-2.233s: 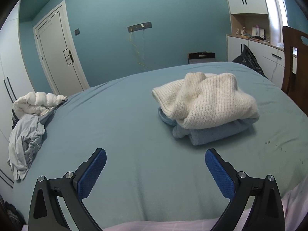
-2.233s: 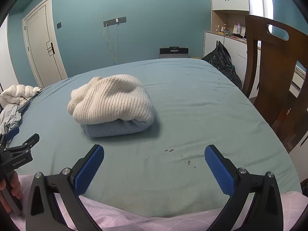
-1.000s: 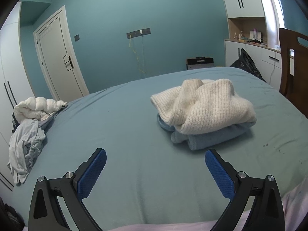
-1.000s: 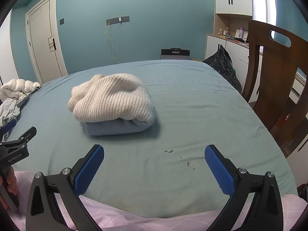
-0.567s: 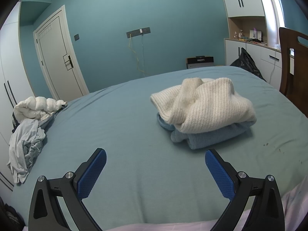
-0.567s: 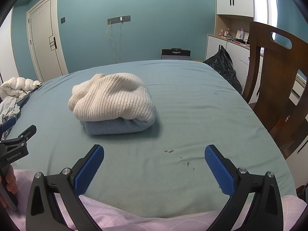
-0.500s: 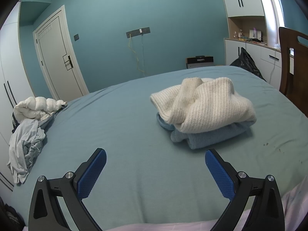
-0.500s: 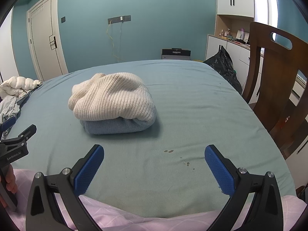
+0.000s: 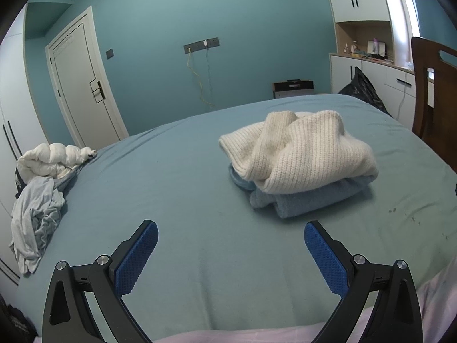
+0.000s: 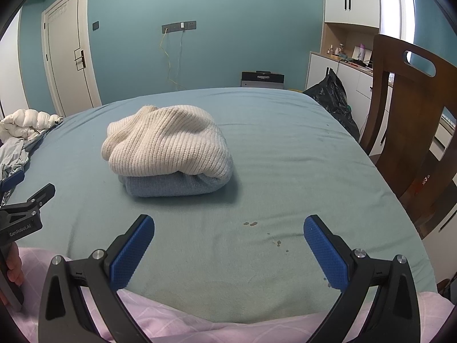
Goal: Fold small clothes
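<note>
A folded cream knit sweater [image 9: 302,151] [image 10: 168,143] lies on top of a folded light blue garment [image 9: 308,197] [image 10: 171,185] in the middle of the teal bed [image 9: 177,177] [image 10: 285,157]. My left gripper [image 9: 230,253] stands open near the bed's front edge, short of the stack, with nothing between its blue pads. My right gripper [image 10: 228,248] is open too, also short of the stack and to its right. The left gripper's side [image 10: 25,208] shows at the left edge of the right wrist view, held by a hand.
A crumpled grey garment [image 9: 34,214] and a white puffy jacket [image 9: 48,160] lie at the bed's left edge. A brown wooden chair [image 10: 414,120] stands at the right of the bed, a black bag [image 10: 331,97] behind it. Pink cloth [image 10: 228,325] lies below the grippers.
Both views have shifted slightly since 2.2 s ago; the stack sits a little higher in frame. Nothing on the bed has moved, and both grippers stay open.
</note>
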Tool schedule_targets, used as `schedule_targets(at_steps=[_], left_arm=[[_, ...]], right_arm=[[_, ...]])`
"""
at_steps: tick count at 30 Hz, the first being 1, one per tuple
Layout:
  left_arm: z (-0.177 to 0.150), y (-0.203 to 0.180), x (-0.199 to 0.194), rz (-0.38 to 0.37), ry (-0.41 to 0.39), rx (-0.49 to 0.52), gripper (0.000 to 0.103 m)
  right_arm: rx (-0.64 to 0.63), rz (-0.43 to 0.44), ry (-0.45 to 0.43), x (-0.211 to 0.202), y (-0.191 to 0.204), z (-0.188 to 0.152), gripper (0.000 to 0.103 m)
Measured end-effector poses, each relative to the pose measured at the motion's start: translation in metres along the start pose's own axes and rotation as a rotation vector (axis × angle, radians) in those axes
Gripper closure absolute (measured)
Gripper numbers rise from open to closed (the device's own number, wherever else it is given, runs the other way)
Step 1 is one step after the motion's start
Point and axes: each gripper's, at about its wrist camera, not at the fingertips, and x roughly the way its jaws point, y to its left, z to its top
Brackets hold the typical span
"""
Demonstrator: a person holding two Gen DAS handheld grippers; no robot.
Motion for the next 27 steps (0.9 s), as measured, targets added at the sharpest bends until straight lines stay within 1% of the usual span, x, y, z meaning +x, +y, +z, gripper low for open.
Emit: schedule_targets(at_steps=[11,16,21,27], left_arm=[[0.0000,-0.0028,0.0000,-0.008,0.001,0.013,0.000],[0.0002,-0.0028,0.0021,-0.025,0.017,0.006,0.000],[0.0001,-0.0011,0.0071,-0.049,0.056,-0.016,0.000],[0.0001,0.0019,0.0067,-0.046,0.055,-0.034,0.000]], right_arm=[[-0.015,-0.007,0.008,0.0017,0.0031,-0.0022,0.001],[-0.017,-0.009,0.011,0.0012,0.0040,-0.0018,0.001],[-0.018,-0.010,0.014,0.0011,0.0045,-0.0021,0.001],[-0.019,-0.010,0.017,0.0016,0.0046,-0.0019,0.001]])
